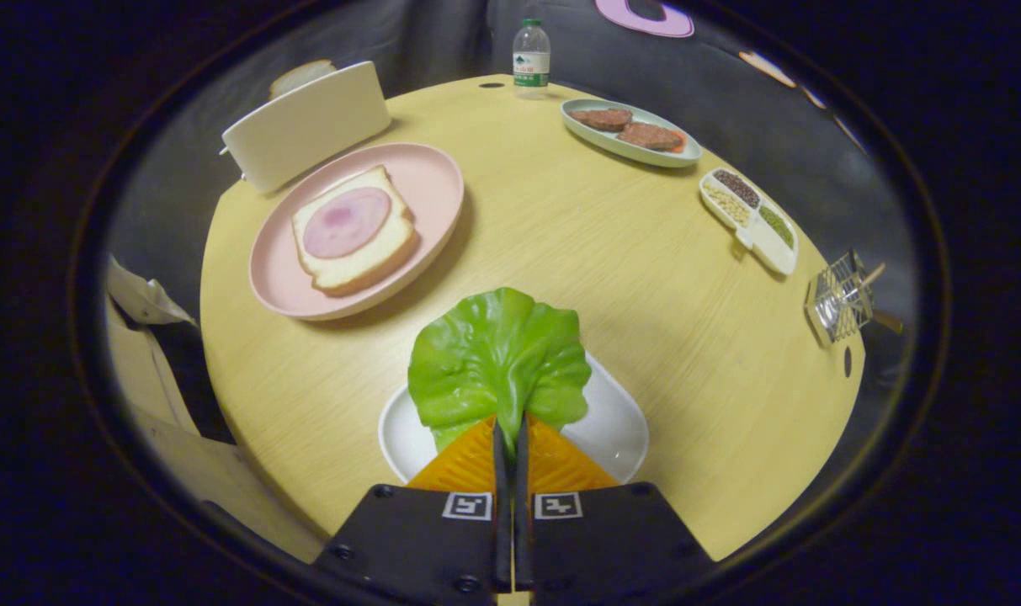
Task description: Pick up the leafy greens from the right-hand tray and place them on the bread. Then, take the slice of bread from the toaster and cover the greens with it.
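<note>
Jaws pinching lettuce leaf [497,362], over white tray [615,425]

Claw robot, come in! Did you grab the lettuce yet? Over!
Claw shut on lettuce leaf, over the white tray. Pink plate with bread ahead. Nothing on the table between them.

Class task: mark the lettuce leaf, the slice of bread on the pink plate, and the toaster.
lettuce leaf [497,358], gripper view: middle of the leaf blade, just ahead of the jaws pinching its stem.
slice of bread [354,268], gripper view: bare crumb below the ham round.
toaster [308,126], gripper view: its broad side wall.
</note>
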`<state>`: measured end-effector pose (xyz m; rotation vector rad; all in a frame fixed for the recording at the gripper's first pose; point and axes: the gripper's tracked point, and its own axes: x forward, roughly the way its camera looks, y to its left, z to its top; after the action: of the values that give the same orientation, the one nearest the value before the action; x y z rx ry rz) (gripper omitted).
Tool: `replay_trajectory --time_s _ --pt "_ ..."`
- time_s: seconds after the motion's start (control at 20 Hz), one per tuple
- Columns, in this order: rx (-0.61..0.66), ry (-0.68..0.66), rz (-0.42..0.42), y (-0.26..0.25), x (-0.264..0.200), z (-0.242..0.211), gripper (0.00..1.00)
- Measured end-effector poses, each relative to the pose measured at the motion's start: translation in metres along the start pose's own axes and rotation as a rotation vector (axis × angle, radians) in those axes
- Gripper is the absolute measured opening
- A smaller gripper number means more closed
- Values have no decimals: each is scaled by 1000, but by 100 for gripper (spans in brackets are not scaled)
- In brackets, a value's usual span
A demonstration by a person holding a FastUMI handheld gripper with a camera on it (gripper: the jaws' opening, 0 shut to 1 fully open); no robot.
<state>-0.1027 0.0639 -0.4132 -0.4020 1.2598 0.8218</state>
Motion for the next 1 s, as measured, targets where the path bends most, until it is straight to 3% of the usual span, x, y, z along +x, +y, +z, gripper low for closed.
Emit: replay_trajectory --time_s 0.1,0.5,1.0 --pt "-16 -8 -5 3 -3 -1 5" --pt "3 -61 -24 12 -37 11 4" --pt "-34 -159 -2 61 -72 75 5"
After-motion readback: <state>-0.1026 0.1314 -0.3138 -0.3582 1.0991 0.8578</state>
